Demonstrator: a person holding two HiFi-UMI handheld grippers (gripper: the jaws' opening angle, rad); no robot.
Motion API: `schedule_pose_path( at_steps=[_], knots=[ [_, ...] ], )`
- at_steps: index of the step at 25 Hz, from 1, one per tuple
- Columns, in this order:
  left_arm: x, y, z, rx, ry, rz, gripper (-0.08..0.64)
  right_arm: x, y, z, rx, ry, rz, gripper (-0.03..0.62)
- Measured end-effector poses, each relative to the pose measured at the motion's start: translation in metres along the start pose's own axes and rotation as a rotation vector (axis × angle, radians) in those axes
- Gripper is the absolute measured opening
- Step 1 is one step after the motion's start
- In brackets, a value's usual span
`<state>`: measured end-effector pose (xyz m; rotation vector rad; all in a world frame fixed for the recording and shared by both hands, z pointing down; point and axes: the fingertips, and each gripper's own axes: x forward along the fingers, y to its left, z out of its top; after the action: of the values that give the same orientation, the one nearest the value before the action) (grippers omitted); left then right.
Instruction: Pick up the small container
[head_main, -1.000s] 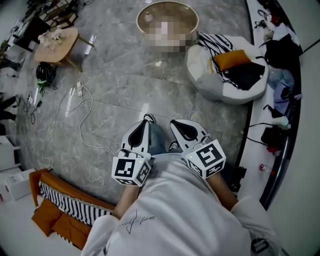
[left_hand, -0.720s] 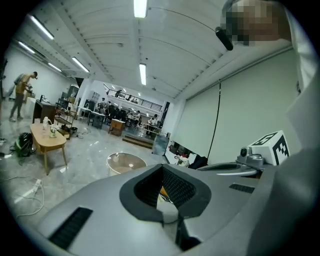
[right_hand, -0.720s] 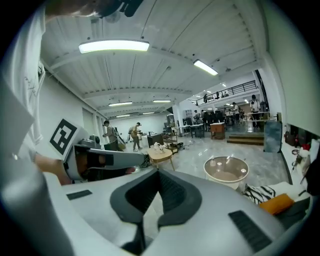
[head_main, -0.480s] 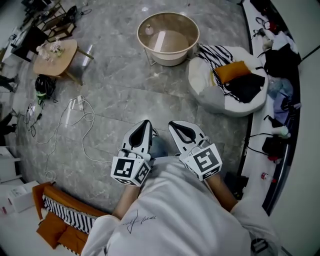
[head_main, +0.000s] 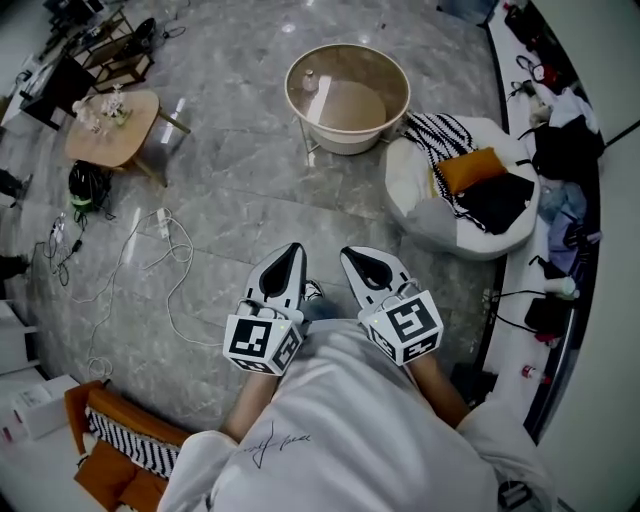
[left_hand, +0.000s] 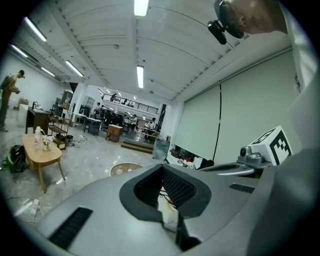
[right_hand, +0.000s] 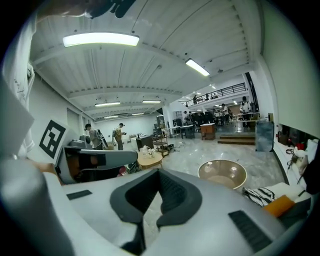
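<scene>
Head view is showing the left gripper (head_main: 292, 248) and right gripper (head_main: 351, 253) hanging clenched and empty, well short of the round beige plastic basin (head_main: 347, 143) that is holding the small pale container (head_main: 309, 78), so the reach is probably needing one jaw pair opening early.

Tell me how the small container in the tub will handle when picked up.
The container looks small and pale, so it is probably light. It seems to stand upright in the tub, so a nudge may tip it. Whether it is slippery or fragile is too small to tell.
</scene>
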<state>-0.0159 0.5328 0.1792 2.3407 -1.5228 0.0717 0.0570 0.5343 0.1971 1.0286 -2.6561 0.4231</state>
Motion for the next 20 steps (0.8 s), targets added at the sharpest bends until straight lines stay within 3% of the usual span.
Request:
schedule_pose_path(
  at_steps=[4,9,20],
  knots=[
    [0.007,0.033,0.014,0.005,-0.018,0.021,0.017,0.03,-0.005,0.017,0.032,-0.004,-0.006,0.015],
    [0.017,0.071,0.028,0.007,-0.039,0.027,0.017,0.066,-0.002,0.034,0.005,-0.006,-0.005,0.015],
    [0.023,0.129,0.046,-0.014,-0.077,0.058,0.017,0.107,-0.015,0.056,0.018,-0.004,-0.099,0.015]
  ],
)
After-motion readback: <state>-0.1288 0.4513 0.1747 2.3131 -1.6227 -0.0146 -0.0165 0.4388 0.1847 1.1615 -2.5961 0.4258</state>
